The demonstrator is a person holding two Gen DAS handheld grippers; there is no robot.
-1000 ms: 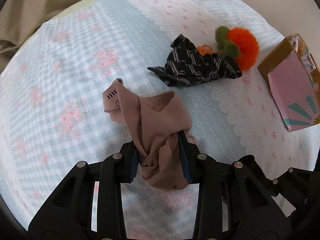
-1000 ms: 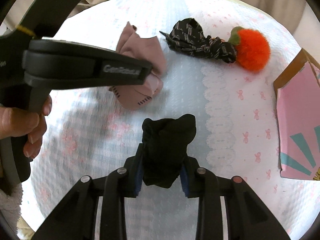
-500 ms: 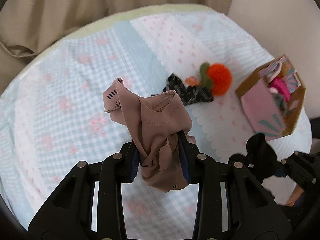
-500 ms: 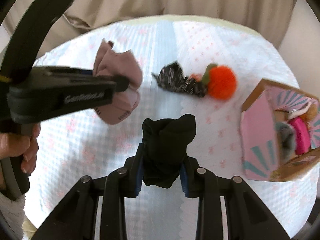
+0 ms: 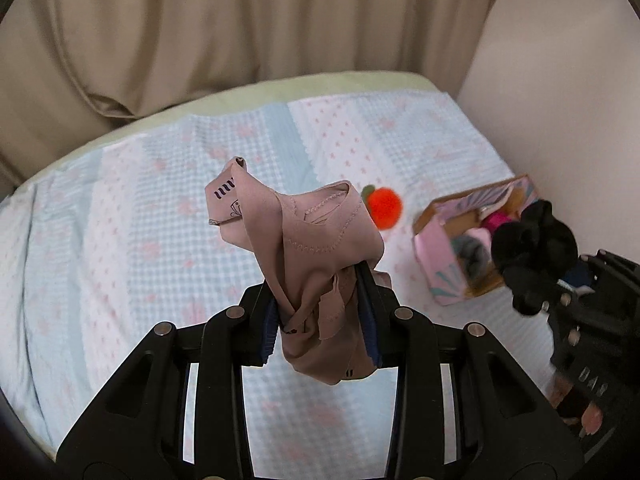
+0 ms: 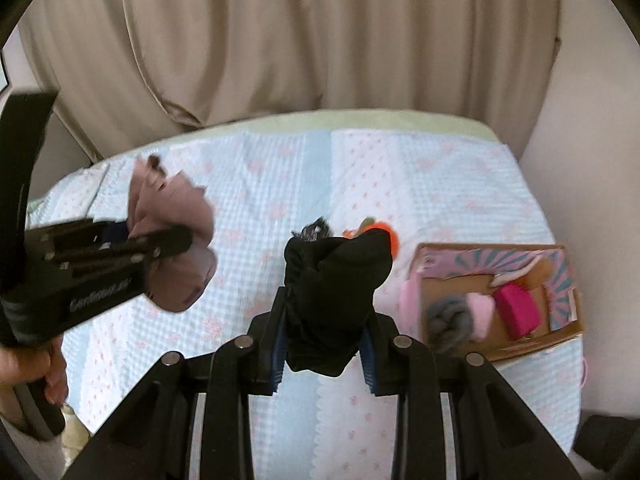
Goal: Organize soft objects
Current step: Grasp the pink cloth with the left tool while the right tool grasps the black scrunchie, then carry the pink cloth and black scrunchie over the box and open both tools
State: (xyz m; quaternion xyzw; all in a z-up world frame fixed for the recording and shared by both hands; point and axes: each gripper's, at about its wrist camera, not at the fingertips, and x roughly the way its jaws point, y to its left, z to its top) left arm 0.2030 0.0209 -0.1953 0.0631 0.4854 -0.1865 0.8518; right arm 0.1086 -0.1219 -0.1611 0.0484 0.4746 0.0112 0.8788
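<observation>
In the left wrist view we see the left gripper (image 5: 320,320) clamped on a pink cloth (image 5: 316,248), which bunches up above the fingers (image 5: 268,328) and hangs a little below them, off the bedspread (image 5: 120,240). Beyond it an orange pompom (image 5: 385,208) lies on the bedspread. To the right stands an open box (image 5: 440,276) with soft items inside. The right gripper (image 5: 560,280) enters from the right edge, pinching a black cloth (image 5: 532,240) in front of the box.

In the right wrist view we see the right gripper (image 6: 324,344) closed on the black cloth (image 6: 336,292), held above the bedspread (image 6: 280,184). The pompom (image 6: 390,234) and a dark patterned cloth (image 6: 316,230) peek out behind it. The box (image 6: 532,344) lies to the right, holding grey, pink and magenta pieces. At left, the left gripper (image 6: 160,236) holds the pink cloth (image 6: 176,248) aloft. A curtain (image 6: 280,40) hangs behind the bed.
</observation>
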